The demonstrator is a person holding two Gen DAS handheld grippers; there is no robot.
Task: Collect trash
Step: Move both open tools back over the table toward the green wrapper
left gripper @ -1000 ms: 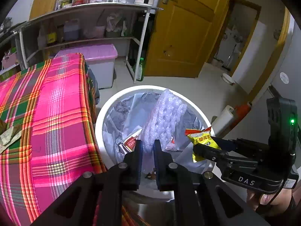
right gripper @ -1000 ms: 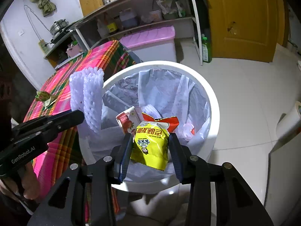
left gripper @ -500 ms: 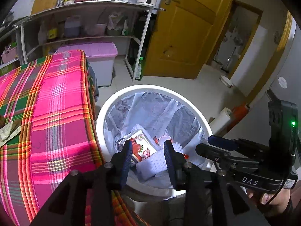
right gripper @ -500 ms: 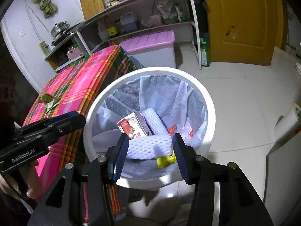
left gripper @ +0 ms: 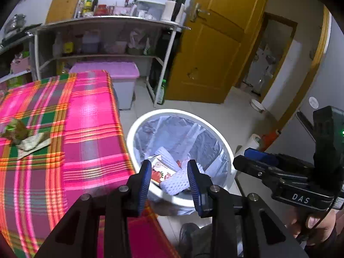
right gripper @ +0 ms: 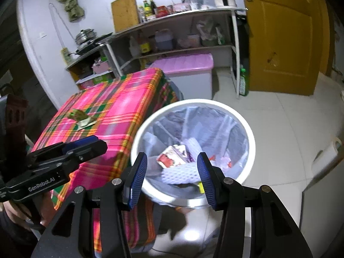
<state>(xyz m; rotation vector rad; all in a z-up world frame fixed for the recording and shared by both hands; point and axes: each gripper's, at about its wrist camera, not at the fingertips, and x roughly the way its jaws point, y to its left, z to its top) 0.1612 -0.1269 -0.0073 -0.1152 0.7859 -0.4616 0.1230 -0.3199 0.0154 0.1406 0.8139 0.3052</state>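
Observation:
A white bin (left gripper: 134,126) (right gripper: 250,133) with a pale liner stands on the floor beside the table. Inside lie a white foam net (right gripper: 182,173) (left gripper: 176,181), a red-and-white carton (right gripper: 171,158) (left gripper: 160,171) and a yellow snack wrapper (right gripper: 201,188). My left gripper (left gripper: 168,172) is open above the bin's near rim, nothing between its blue pads. My right gripper (right gripper: 172,165) is open too, empty, over the bin's near side. Crumpled green-and-tan trash (left gripper: 25,139) (right gripper: 81,119) lies on the plaid tablecloth (left gripper: 86,129) (right gripper: 120,111).
A pink-lidded storage box (right gripper: 189,64) and a metal shelf rack (left gripper: 103,21) with bottles stand behind the table. A yellow door (right gripper: 281,34) is at the right, a green bottle (right gripper: 243,83) by the rack. A white paper roll (left gripper: 251,144) lies on the tiled floor.
Both grippers opened: the foam net fell from the left one and the yellow wrapper from the right one into the bin. Both hands then rose and drew back.

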